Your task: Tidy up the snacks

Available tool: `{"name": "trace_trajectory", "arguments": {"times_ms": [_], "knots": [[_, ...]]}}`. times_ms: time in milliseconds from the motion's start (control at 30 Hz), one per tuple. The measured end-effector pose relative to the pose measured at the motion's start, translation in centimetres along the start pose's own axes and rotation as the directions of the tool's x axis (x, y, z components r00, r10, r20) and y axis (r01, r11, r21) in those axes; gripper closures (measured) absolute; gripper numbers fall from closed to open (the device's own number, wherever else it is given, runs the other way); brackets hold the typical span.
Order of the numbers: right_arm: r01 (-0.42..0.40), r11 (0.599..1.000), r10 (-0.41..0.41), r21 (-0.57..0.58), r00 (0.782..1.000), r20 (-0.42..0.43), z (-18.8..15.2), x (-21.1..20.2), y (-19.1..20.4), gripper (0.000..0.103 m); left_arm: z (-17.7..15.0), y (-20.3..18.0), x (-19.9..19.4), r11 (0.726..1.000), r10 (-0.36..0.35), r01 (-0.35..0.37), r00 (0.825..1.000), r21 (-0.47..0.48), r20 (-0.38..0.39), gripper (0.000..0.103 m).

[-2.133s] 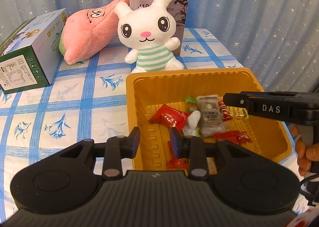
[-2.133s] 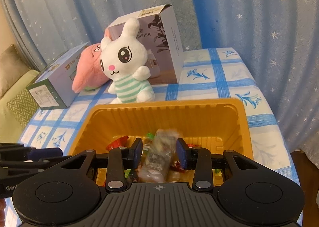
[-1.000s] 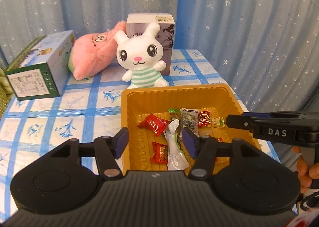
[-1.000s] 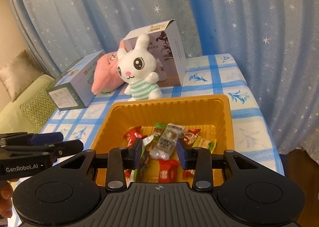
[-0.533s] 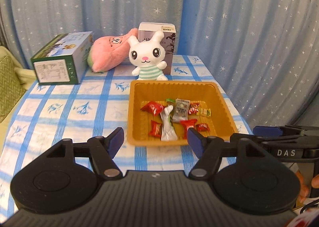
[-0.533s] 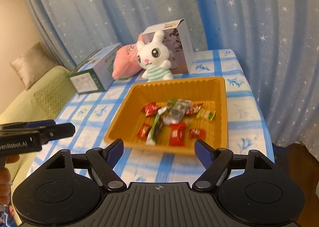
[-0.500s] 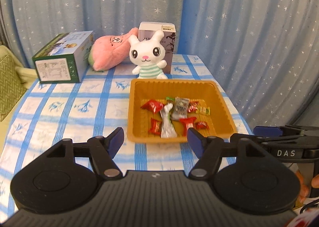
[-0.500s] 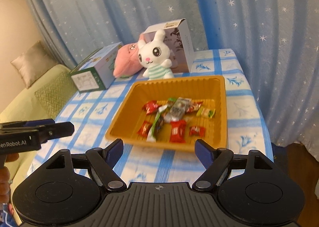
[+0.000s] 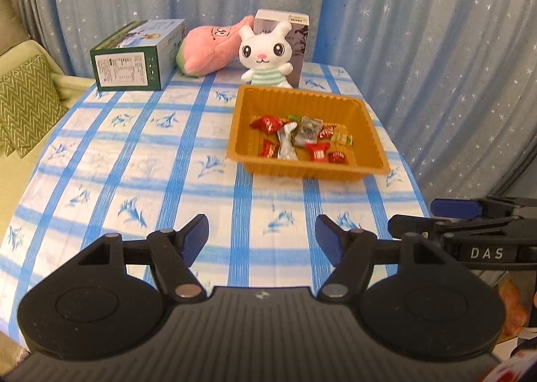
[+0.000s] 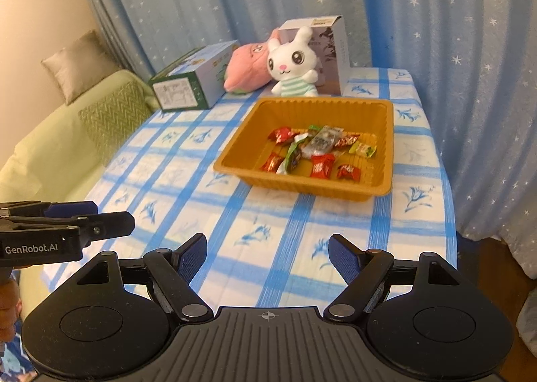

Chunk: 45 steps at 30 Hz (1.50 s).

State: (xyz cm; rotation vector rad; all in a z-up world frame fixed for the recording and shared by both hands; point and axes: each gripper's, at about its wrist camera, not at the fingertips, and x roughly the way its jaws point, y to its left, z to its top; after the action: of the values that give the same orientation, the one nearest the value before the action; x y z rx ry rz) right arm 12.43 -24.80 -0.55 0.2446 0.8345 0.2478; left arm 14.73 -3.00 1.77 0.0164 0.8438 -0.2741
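Nearest the orange tray, on its near side and well short of it, the left gripper is held level over the tablecloth, its two blue-padded fingers spread wide with nothing between them. The right gripper sits at a like height beside it, also well back from the tray, its jaws likewise splayed and empty; each tool's matte black, ribbed plastic body fills the bottom of its own view, and each shows edge-on at the margin of the other's view. The cloth under both is white with broad blue checks and small blue flower prints, lying smooth to the table's edges. The orange tray is a shallow rectangular plastic dish with finely ribbed, slightly flared walls and a rolled rim, resting flat on the cloth. Inside it lie the snacks: several crinkly red foil wrappers, a green-and-white packet, a clear grey-printed packet and a small yellow-green sweet, loosely heaped near the tray's middle. Just behind the tray's far wall sits a soft white plush rabbit in a green-striped top, and behind that stands an upright grey carton. Farther from the tray, to its far left, a pink plush leans against a green-and-white box lying flat.
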Motion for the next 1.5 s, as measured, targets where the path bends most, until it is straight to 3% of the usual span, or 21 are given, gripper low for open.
{"name": "trace_trajectory", "arguments": {"times_ms": [467,1500], "knots": [[0.013,1.000,-0.014,-0.021,0.999,-0.047,-2.5,-0.8,0.4,0.024,-3.4,-1.1,-1.3,1.000,0.004,-0.005,0.998,-0.014,-0.057,0.035],[0.011,1.000,-0.012,-0.022,0.999,-0.053,-2.7,-1.0,0.5,0.024,-3.5,-1.3,-1.1,1.000,-0.008,0.008,0.998,-0.005,-0.066,0.035]]}}
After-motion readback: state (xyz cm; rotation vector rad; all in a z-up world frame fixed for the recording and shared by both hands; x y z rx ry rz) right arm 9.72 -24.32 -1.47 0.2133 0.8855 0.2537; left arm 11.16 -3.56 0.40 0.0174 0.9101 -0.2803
